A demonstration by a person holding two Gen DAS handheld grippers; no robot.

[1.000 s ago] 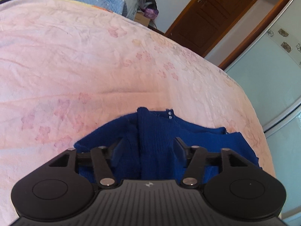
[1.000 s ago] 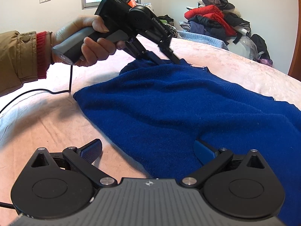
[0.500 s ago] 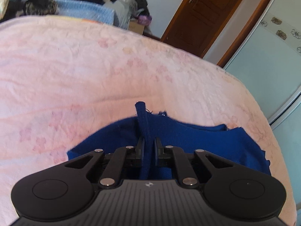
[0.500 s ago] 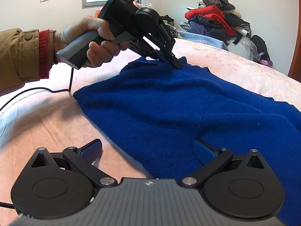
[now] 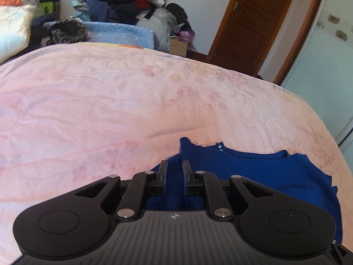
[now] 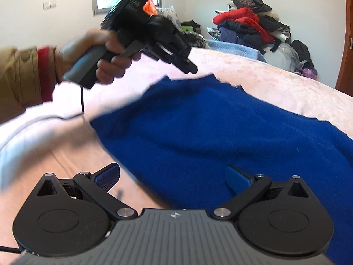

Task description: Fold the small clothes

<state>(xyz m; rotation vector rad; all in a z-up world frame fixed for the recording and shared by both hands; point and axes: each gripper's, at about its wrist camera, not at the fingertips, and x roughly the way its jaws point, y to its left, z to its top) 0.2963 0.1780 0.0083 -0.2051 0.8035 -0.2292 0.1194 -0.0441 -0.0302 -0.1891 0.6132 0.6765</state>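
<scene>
Left claw over pink bedspread, clothes pile beyond.

The sweater ahead of the black left gripper is deep blue. The bedspread beyond it is pale pink with faded flowers. The right gripper's pads are blue.
</scene>
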